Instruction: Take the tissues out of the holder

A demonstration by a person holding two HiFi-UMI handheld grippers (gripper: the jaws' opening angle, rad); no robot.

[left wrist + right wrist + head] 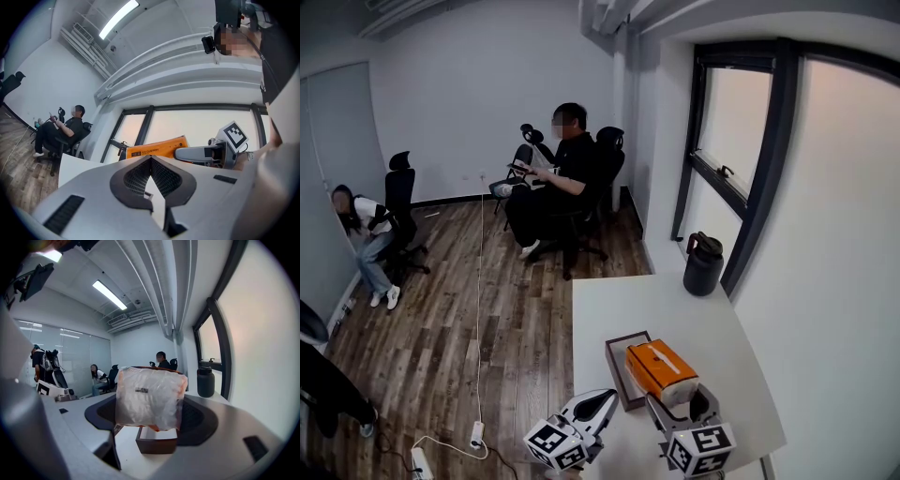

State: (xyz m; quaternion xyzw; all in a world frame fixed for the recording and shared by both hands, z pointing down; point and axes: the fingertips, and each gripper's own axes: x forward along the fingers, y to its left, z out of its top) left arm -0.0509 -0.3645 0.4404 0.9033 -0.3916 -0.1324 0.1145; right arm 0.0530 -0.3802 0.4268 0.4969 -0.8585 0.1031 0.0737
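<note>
An orange tissue pack [661, 364] in clear wrap hangs just above the brown wooden holder [615, 373] on the white table [619, 309]. My right gripper [681, 396] is shut on the near end of that pack. In the right gripper view the tissue pack [149, 397] fills the space between the jaws, and the holder [157, 445] sits below it. My left gripper [600, 401] hovers to the left of the holder with its fingers together and nothing in them. The left gripper view shows the tissue pack [157, 147] and the right gripper [206, 152] beyond its closed jaws.
A black jug [703, 264] stands at the table's far right corner by the window. Two people sit on office chairs [600, 178] across the wooden floor. A cable and power strip [422, 459] lie on the floor to the left of the table.
</note>
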